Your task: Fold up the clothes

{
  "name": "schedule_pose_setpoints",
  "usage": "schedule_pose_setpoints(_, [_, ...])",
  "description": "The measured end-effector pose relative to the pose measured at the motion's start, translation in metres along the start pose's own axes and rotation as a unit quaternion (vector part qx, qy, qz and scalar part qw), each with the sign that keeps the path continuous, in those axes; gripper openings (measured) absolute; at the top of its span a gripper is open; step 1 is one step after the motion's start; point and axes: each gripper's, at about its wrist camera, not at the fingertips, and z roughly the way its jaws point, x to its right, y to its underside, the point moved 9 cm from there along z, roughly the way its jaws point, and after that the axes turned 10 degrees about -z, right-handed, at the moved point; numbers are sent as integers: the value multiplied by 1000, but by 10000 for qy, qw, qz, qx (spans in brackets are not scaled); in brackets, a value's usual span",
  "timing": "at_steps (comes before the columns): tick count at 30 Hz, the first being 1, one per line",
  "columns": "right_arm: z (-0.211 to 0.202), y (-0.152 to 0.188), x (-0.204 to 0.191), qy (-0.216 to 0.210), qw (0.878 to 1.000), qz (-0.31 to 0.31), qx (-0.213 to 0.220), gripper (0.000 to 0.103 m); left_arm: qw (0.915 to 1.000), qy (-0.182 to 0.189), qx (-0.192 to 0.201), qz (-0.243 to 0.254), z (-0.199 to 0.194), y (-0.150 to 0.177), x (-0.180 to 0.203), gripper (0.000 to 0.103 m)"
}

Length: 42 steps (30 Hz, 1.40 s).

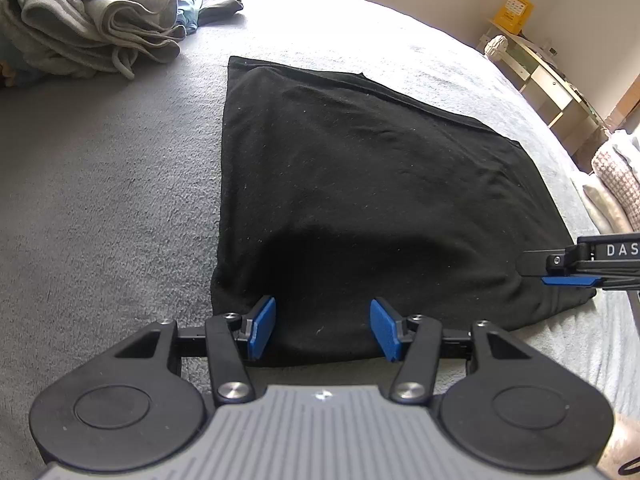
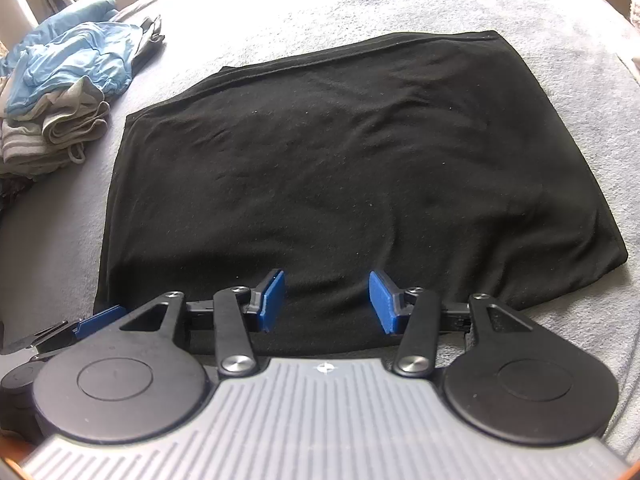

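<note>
A heap of loose clothes [image 1: 96, 20] is lying at the upper left on the grey bed cover [image 1: 100, 200]. The folded black garment [image 1: 360, 200] is filling mid-frame. The left gripper [image 1: 322, 328] and right gripper [image 2: 327, 300] are hovering at its lower edge, jaws spread, pinching nothing.

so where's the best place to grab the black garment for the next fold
Probably the near hem of the black garment, coming from the near side: it lies flat, and the open left gripper and right gripper sit at that edge.
</note>
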Motion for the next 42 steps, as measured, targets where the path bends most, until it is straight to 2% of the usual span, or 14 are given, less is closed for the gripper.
schedule_pose_setpoints(30, [13, 9, 31, 137, 9993, 310, -137, 47, 9998, -201, -80, 43, 4, 2, 0, 54])
schedule_pose_setpoints(42, [7, 14, 58, 1, 9993, 383, -18, 47, 9982, -500, -212, 234, 2, 7, 0, 54])
